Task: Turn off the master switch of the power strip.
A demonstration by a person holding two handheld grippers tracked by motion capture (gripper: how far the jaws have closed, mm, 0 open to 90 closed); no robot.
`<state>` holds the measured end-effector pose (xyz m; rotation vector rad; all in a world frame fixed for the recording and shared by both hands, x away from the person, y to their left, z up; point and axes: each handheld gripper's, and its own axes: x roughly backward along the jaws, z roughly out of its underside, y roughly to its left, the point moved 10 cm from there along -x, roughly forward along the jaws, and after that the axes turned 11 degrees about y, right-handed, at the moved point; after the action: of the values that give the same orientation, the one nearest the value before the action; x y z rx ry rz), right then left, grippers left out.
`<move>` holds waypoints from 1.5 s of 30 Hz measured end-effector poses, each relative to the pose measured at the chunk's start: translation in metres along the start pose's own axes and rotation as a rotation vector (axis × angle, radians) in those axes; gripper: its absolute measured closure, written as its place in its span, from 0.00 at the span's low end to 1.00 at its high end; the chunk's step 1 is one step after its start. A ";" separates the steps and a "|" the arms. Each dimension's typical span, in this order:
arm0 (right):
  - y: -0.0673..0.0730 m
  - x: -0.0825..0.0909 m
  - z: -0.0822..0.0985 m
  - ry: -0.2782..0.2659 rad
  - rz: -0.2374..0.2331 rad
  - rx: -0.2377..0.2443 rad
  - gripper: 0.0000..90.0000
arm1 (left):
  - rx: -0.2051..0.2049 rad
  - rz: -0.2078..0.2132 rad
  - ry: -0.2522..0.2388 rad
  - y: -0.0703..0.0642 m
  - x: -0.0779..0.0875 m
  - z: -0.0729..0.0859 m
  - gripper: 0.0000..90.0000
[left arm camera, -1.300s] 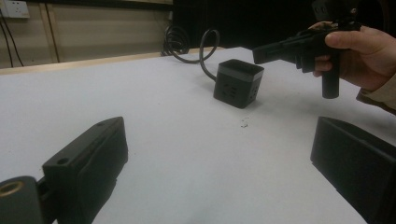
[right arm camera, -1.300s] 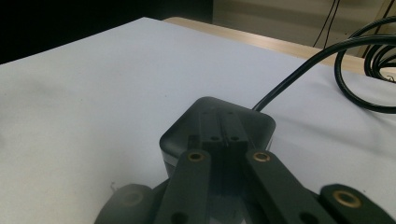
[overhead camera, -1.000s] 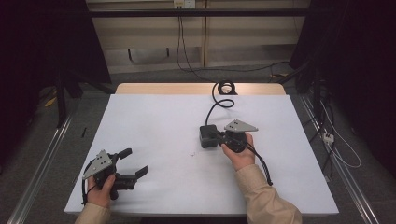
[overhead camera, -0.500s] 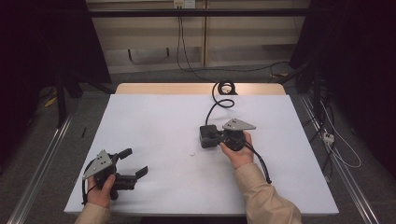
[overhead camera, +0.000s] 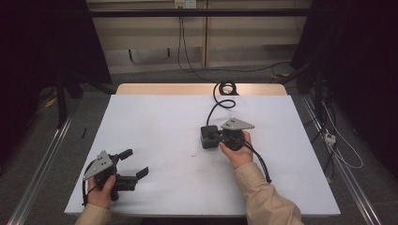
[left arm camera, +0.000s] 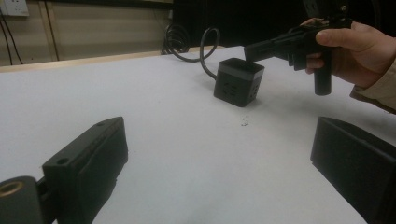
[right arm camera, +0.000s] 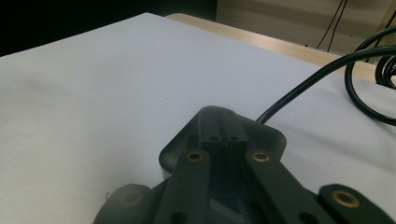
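A black cube-shaped power socket [overhead camera: 208, 138] sits on the white table [overhead camera: 155, 117], right of its centre. Its black cable [overhead camera: 217, 102] runs back to a coil [overhead camera: 227, 87] at the far edge. My right gripper [overhead camera: 217, 136] is shut, and its joined tips rest at the top of the socket [right arm camera: 173, 151], with nothing between them. In the left gripper view the right gripper [left arm camera: 250, 48] reaches over the cube [left arm camera: 238, 81] from the right, held by a hand. My left gripper [overhead camera: 134, 163] stands open near the front left corner, jaws wide apart over bare table.
A tiny white speck [overhead camera: 192, 153] lies between the two grippers. The wooden table edge [overhead camera: 187, 89] shows beyond the white sheet. Metal rails and loose cables lie on the floor at both sides.
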<state>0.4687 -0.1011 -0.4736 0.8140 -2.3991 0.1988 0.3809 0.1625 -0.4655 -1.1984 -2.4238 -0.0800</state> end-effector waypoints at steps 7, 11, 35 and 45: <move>-0.001 -0.001 0.001 0.005 0.004 0.003 1.00 | 0.001 0.000 0.001 0.000 0.000 0.000 0.04; -0.001 -0.001 0.001 0.007 0.006 0.006 1.00 | 0.001 0.000 0.000 0.000 0.000 0.000 0.04; 0.002 -0.002 0.004 0.022 0.029 0.048 1.00 | 0.003 -0.001 -0.001 0.000 0.001 0.000 0.04; 0.001 -0.003 0.004 0.019 0.027 0.040 1.00 | 0.004 -0.001 -0.005 -0.001 0.001 0.000 0.04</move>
<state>0.4677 -0.1003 -0.4785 0.7951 -2.3959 0.2653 0.3798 0.1624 -0.4646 -1.1972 -2.4274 -0.0721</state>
